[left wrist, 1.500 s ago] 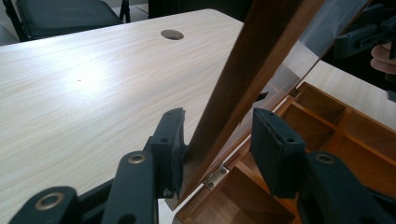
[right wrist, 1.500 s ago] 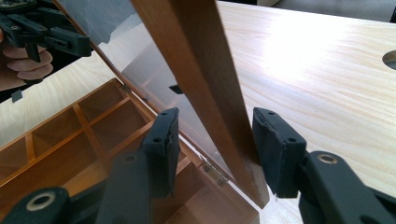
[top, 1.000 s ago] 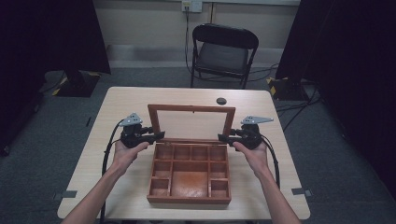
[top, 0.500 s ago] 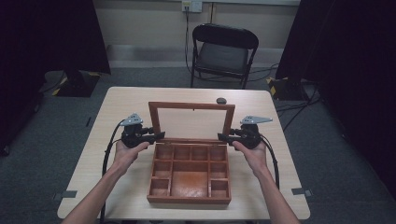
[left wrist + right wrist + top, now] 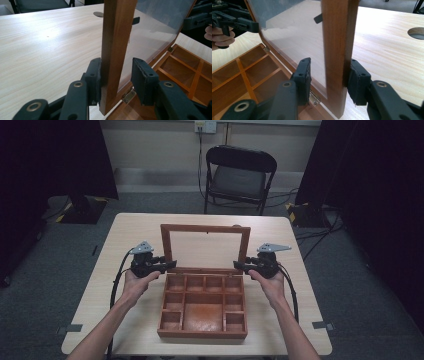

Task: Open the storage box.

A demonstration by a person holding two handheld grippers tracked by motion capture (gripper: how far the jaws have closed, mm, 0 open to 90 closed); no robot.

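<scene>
A: Where does the reddish-brown wooden box with the glass-paned lid (image 5: 202, 305) sit for you?

B: It lies on the pale wooden table (image 5: 135, 227), between your two hands. Its lid (image 5: 205, 247) stands upright at the far edge, hinged behind the compartments.

A: And your left gripper (image 5: 170, 265)?

B: You have it at the lid's left post. In the left gripper view that post (image 5: 116, 47) stands between the jaws: the left pad touches the wood, while the right pad stands apart from it. The jaws have just been closing around the post.

A: Your right gripper (image 5: 239, 266)?

B: It straddles the lid's right post (image 5: 338, 50). The outer pad rests against the wood, the inner pad sits just off the glass pane. These jaws have also just been closing, with the post between them.
</scene>
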